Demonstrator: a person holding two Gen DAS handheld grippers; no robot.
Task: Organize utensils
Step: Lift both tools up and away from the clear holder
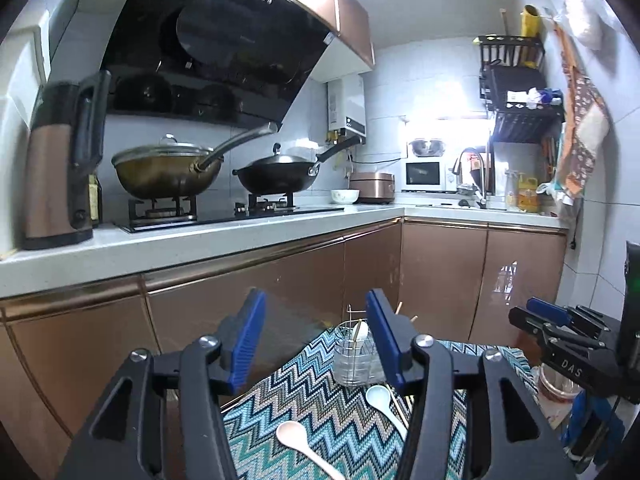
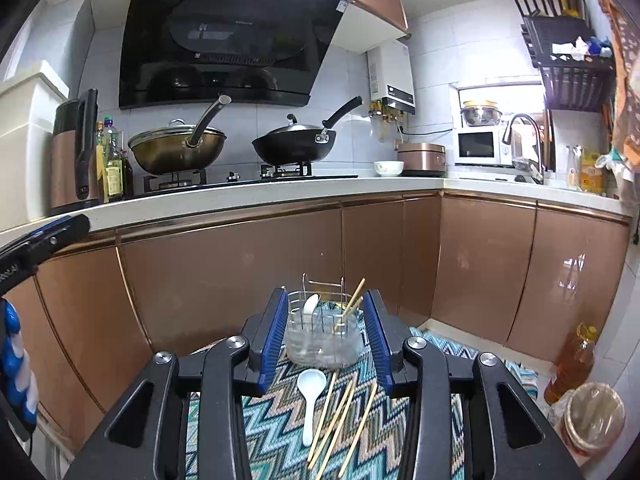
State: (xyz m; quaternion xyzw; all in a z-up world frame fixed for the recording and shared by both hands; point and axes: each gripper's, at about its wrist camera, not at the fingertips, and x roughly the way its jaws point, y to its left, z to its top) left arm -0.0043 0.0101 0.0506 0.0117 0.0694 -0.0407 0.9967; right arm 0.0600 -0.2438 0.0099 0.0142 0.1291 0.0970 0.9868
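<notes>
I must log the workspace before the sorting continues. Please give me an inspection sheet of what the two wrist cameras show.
Surface: zigzag cloth, blue and brown, covers the work surface.
Job's things: clear utensil holder with wire rack, holding one white spoon and chopsticks. On the cloth lie a loose white spoon, four loose chopsticks beside it, and a cream spoon.
Clutter: nothing seen on the cloth.
Grippers: left gripper open, empty; right gripper open, empty.
Cables: nothing seen near the cloth.
Surroundings: kitchen counter, two woks on the stove, oil bottle and bin on the floor.
</notes>
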